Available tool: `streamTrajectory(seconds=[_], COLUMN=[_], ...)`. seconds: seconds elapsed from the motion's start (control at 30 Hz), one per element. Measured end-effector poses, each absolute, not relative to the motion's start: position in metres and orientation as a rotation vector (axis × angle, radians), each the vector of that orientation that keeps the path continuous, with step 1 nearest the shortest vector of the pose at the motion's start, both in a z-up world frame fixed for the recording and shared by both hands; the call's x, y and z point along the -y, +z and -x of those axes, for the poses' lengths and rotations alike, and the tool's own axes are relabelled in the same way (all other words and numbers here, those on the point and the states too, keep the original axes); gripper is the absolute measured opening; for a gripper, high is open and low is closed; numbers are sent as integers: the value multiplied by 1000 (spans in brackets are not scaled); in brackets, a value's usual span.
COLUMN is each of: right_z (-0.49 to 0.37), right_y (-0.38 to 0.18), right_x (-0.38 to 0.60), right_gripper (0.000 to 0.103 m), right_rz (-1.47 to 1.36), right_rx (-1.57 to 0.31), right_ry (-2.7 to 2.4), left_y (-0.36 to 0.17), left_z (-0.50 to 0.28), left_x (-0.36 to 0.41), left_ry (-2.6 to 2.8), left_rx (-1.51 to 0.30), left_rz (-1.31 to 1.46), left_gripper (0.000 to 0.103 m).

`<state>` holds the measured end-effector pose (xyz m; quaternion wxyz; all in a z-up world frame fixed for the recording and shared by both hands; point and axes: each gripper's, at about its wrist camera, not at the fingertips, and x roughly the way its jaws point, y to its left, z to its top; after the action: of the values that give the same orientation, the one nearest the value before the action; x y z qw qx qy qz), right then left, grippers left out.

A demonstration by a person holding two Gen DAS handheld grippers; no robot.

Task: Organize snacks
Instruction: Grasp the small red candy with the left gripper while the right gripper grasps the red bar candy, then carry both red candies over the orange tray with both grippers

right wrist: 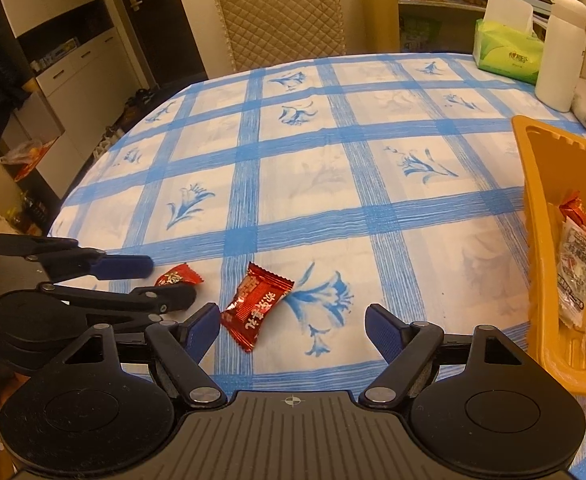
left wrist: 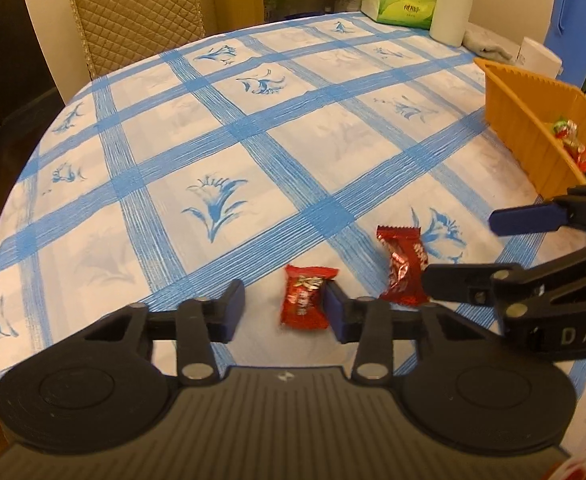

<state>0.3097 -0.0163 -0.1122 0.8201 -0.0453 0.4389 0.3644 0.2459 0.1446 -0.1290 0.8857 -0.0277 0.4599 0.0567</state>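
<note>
Two red wrapped candies lie on the blue-checked tablecloth. The nearer candy (left wrist: 306,298) lies between my left gripper's (left wrist: 285,308) open fingers, close to the right pad; it shows in the right wrist view (right wrist: 177,275) too. The second candy (left wrist: 403,266) lies to its right, next to the right gripper's (left wrist: 459,248) fingertips, and in the right wrist view (right wrist: 257,305) it sits just ahead of my open right gripper (right wrist: 293,330), nearer its left finger. An orange basket (left wrist: 525,120) holding several snack packets stands at the right (right wrist: 541,240).
A green tissue box (left wrist: 399,2), a white bottle (left wrist: 453,2), a grey cloth (left wrist: 487,46) and a blue container (left wrist: 577,20) stand at the table's far right. A quilted chair (left wrist: 137,12) stands behind the table. The left gripper (right wrist: 133,280) reaches in from the left.
</note>
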Motion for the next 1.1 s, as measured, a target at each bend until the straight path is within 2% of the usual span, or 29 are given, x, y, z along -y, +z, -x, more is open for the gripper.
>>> streamTrajectory(seconds=[0.1,0.17,0.63,0.77,0.87,1.1], right_z=[-311,-311,-305,-304,-303,-296], right_y=[-114,-115,-125,-126,-126,-127], right_x=[12,9,-22,-28,-30,-28], right_gripper=[79,76,52,33,27,26], right_rz=[102,106,165,212,258,300], right_rx=[-934,-937,-935,-903,-883,-873], right_ry=[784,792,851,838,836,857], left_y=[-129,-128,-127,-127,-127,-126], left_z=[-247,-246,-227,-223,-221,-216], left_x=[-146,-148,-165,-166,-164,-160], left_ry=[122,123,214,231,240,253], left_rx=[-951,-951,-959,-960,-963,-967], left_rz=[65,76,125,133,133,142], left_gripper=[20,18,18,18,18,18])
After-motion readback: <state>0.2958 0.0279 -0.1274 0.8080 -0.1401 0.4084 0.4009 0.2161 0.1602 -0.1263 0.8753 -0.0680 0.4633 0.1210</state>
